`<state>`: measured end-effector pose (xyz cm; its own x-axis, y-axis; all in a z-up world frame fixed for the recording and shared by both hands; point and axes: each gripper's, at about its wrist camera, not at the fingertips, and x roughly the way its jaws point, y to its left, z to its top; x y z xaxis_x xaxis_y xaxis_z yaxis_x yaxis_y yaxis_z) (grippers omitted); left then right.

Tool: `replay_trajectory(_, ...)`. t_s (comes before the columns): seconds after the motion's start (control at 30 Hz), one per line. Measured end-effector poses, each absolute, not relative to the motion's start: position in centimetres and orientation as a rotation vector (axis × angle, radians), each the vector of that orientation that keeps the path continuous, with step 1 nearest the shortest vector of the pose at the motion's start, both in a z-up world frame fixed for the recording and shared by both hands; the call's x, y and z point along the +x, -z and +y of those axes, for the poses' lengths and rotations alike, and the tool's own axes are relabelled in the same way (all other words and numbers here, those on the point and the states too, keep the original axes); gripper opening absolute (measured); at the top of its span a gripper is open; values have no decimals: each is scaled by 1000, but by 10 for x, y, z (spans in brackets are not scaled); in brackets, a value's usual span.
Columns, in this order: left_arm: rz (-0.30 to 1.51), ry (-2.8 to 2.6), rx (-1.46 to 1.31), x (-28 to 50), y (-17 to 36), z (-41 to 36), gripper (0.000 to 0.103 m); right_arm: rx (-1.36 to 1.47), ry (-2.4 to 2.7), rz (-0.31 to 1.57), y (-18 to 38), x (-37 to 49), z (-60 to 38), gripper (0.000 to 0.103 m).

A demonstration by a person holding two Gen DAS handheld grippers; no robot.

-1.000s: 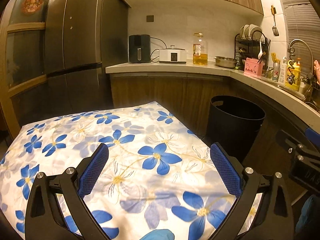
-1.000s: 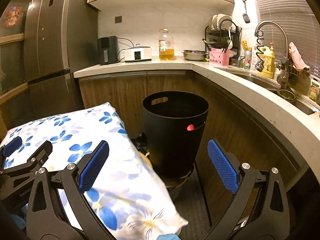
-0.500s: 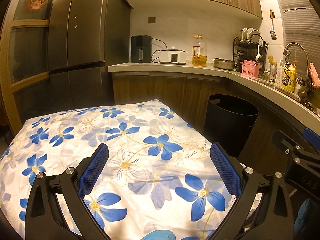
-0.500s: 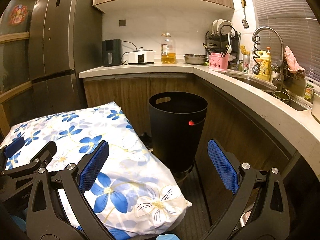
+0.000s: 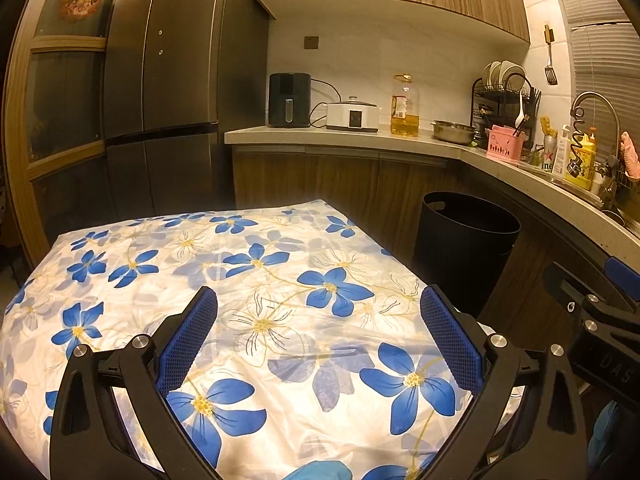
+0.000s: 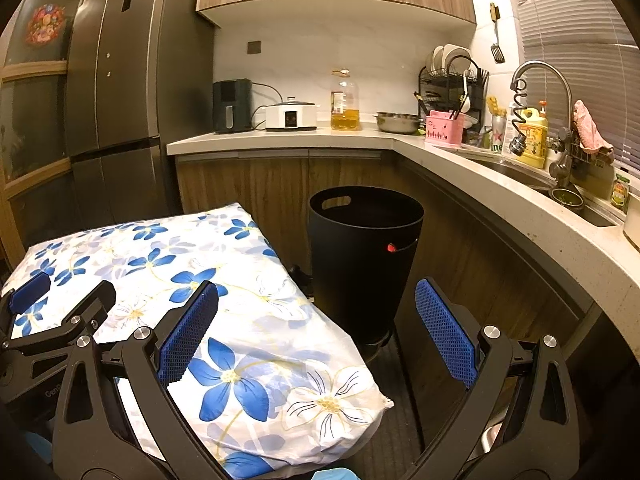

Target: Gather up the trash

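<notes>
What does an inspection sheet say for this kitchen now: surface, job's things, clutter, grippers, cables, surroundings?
Surface: blue-flowered white cloth cover, nothing lying on it.
Job's things: round black plastic trash bin on the floor, beside the cover; no trash seen.
Clutter: nothing seen on the cover.
Grippers: left gripper open, empty, over the cover; right gripper open, empty, facing the bin.
Cables: dark cords behind the black air fryer.
Surroundings: grey refrigerator, pale stone counter, steel sink faucet.

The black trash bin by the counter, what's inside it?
The black trash bin stands open-topped, but only its dark upper inner wall shows. Its rim hides the bottom in both views, so any trash inside cannot be seen.
</notes>
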<state>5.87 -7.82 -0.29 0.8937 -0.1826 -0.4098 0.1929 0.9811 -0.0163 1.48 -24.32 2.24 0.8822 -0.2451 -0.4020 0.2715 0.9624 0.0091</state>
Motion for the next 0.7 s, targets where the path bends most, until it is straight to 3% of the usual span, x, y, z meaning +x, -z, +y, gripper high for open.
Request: replay_trajectory(0.7,416,184,25,55,0,-76,97,61,253,409,-24,13,-239,98)
